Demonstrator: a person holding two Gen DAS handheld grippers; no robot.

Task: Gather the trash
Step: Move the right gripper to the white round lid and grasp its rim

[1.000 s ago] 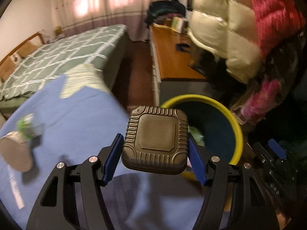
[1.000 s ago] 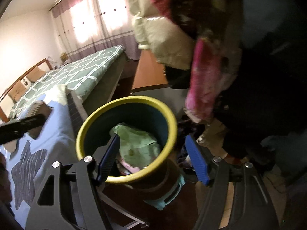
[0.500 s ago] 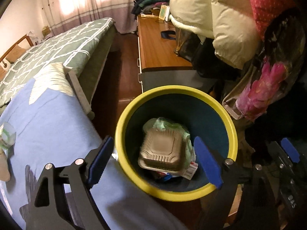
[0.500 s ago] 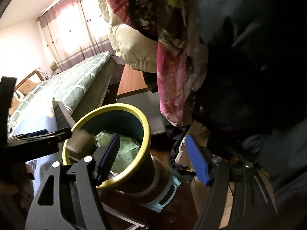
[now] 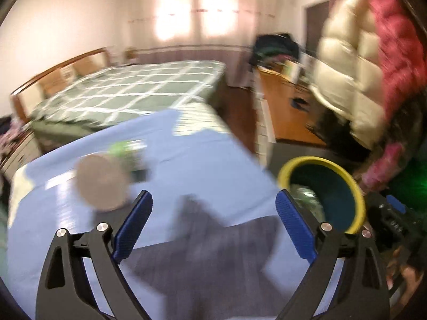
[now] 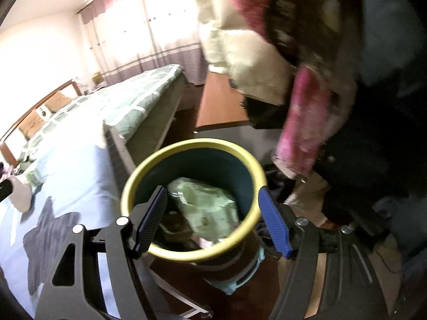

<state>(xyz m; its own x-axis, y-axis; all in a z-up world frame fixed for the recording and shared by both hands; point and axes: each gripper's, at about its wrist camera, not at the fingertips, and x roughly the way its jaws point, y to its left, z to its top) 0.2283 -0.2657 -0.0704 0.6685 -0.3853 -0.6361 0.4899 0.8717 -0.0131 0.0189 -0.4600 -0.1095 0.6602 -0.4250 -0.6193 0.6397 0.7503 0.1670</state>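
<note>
My left gripper (image 5: 213, 226) is open and empty above the blue tablecloth (image 5: 186, 176). A paper cup (image 5: 100, 182) lies on its side ahead to the left, with a green wrapper (image 5: 125, 149) behind it, both blurred. The yellow-rimmed bin (image 5: 320, 161) stands at the table's right edge. In the right wrist view my right gripper (image 6: 213, 218) is open over the bin (image 6: 186, 149), its jaws on either side of the rim. A green bag (image 6: 208, 208) and other trash lie inside. The cup (image 6: 20, 194) shows far left.
A bed with a green checked cover (image 5: 128, 93) lies beyond the table. A wooden dresser (image 5: 283, 112) stands behind the bin. Puffy coats (image 5: 360, 61) and a pink garment (image 6: 301, 133) hang at the right, close over the bin.
My left gripper let the brown takeout box drop into the bin, then swung left and up toward the cup on the table. My right gripper has stayed open by the bin.
</note>
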